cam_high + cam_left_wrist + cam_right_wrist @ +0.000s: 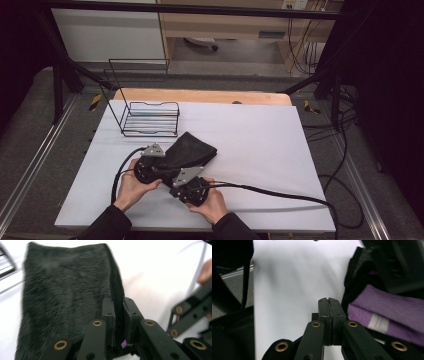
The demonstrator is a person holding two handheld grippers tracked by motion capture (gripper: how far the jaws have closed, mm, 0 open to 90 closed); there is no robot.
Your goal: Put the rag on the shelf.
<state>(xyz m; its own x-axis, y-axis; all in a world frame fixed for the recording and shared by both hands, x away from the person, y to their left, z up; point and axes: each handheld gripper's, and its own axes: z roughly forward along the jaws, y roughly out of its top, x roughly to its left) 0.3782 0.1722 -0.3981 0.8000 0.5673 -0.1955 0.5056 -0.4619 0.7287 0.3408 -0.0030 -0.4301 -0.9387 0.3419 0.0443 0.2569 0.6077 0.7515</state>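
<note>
A black fuzzy cloth (192, 150) lies folded on the white sheet (260, 135) near the middle of the table. My left gripper (165, 167) is at its near edge. In the left gripper view the cloth (65, 295) stretches away, and the left gripper (117, 302) is shut on its folded edge, with a speck of purple low between the jaws. My right gripper (176, 186) sits just beside the left one. In the right gripper view, its jaws (329, 302) are pressed together with nothing between them. Purple fabric (392, 305) with a white label (378, 322) lies right of them under black cloth (357, 272).
A black wire rack (150, 117) stands at the back left of the sheet. A thick cable (280, 192) trails right from the grippers across the near edge. The right half of the sheet is bare. Dark frame legs flank the table.
</note>
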